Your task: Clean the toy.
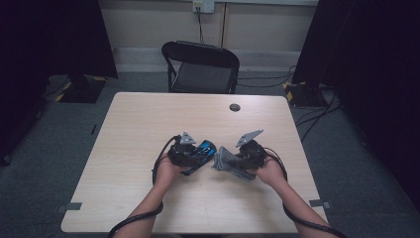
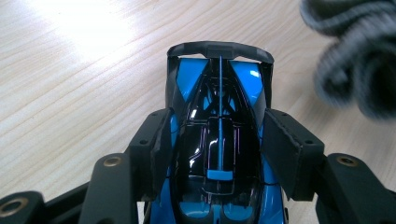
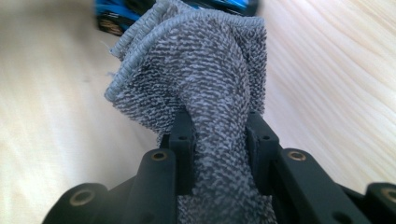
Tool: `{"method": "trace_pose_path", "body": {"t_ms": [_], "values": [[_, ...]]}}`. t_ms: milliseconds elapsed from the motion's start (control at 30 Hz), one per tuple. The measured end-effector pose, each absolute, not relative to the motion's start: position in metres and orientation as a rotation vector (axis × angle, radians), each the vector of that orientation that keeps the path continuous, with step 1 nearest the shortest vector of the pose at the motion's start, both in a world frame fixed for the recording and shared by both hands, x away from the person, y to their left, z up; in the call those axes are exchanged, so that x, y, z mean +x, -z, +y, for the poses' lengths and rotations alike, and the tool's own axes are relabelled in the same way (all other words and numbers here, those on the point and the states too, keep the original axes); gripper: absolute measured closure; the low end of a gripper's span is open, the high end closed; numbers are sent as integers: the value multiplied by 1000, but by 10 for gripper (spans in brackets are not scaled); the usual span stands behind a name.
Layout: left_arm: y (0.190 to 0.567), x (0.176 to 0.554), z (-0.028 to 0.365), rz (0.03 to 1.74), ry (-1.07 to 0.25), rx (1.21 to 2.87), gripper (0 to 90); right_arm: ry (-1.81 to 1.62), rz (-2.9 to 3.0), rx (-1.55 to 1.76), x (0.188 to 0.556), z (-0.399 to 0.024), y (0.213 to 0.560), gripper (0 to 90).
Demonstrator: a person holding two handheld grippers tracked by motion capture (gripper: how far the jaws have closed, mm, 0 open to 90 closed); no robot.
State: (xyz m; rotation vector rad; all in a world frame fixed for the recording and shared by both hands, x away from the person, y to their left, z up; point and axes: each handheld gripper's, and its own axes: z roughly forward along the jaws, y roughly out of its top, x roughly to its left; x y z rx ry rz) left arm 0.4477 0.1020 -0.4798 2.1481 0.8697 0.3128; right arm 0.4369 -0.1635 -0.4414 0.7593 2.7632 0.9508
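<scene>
Blue-and-black toy car (image 2: 219, 140) clamped between the left gripper (image 2: 217, 140) jaws, near the middle of the wooden table (image 1: 148, 124). Grey terry cloth (image 3: 205, 79) pinched in the right gripper (image 3: 219, 135), bunched just beside the car's end.

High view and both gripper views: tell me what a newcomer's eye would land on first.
The glossy blue and black toy car stands out first, clamped between the jaws of the left gripper near the middle of the wooden table. Just to its right, the right gripper pinches a bunched grey towel, with the car close beyond the cloth. Past the table's far edge stands a black folding chair.
</scene>
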Motion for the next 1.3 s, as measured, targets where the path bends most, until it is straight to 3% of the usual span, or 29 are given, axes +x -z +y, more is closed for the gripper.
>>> {"method": "trace_pose_path", "body": {"t_ms": [767,1300], "values": [[480,448,103,873,-313,2139,435,-937,2981,359,401,-78,461,692],[481,446,102,879,-317,2133,434,-954,2980,446,416,-66,474,685]]}}
